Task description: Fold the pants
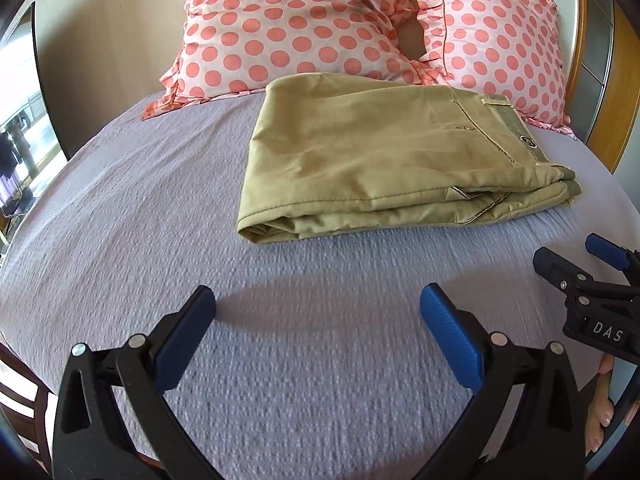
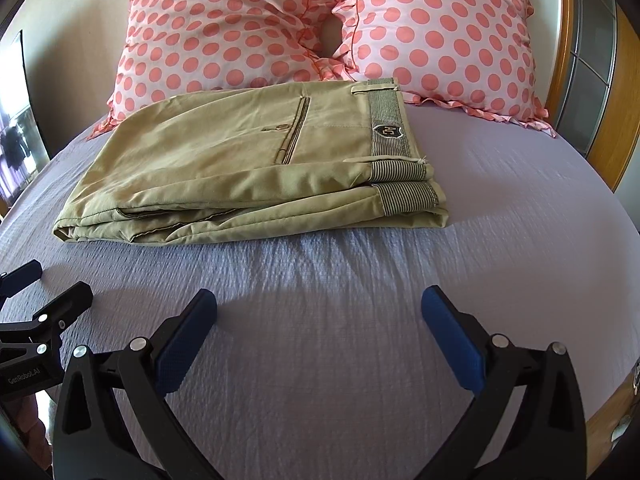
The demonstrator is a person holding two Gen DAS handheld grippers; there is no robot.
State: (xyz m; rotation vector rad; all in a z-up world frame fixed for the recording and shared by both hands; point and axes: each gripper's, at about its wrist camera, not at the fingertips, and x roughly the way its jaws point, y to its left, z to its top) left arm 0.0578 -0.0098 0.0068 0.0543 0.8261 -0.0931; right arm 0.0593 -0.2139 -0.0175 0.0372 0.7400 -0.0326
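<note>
Khaki pants [image 2: 248, 168] lie folded in a compact stack on the bed [image 2: 520, 240], just before the pillows [image 2: 304, 24]. Left tool [image 1: 318, 308] and right tool [image 2: 319, 308] both spread apart, empty, near the pants. Folding looks done; next likely just a final tidy, if any.

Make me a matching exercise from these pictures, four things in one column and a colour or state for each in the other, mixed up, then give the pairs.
Things:
1. pants
2. pillows
3. bed sheet
4. left gripper

States:
A. lavender, textured
B. open, holding nothing
C. khaki, folded into a stack
D. pink-dotted, behind the pants

Pairs: 1-C, 2-D, 3-A, 4-B
</note>
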